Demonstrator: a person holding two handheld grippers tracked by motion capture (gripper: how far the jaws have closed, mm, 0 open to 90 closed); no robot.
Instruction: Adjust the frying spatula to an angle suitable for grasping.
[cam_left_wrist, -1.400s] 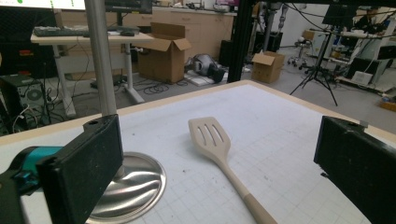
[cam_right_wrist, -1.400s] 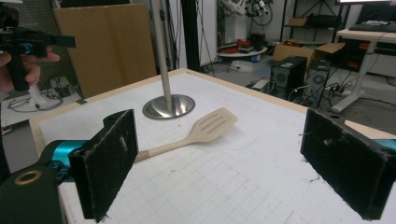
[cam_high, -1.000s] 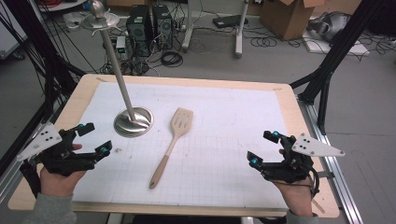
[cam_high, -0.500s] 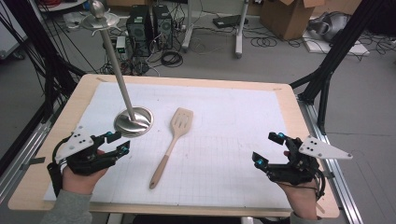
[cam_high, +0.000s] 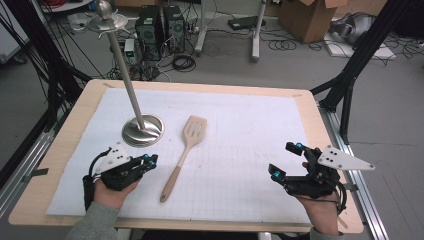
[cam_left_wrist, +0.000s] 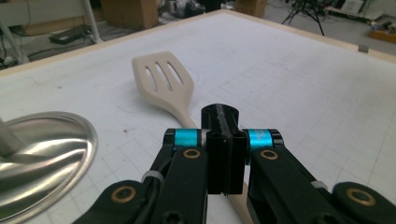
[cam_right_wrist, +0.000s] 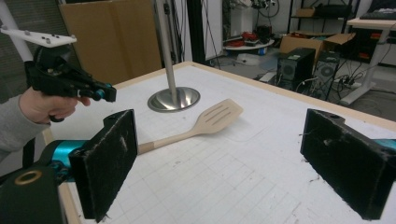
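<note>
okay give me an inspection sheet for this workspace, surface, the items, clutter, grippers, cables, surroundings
Surface: wooden table covered by a white gridded mat.
Job's things: pale wooden slotted spatula lying flat; metal stand with round base and tall pole, upright.
Clutter: nothing seen on the mat.
Grippers: left gripper shut, empty, aimed at the spatula; right gripper open, empty.
Cables: black cable at the left gripper; loose coils on the floor.
Surroundings: computer towers, cardboard box, black frame legs.
</note>
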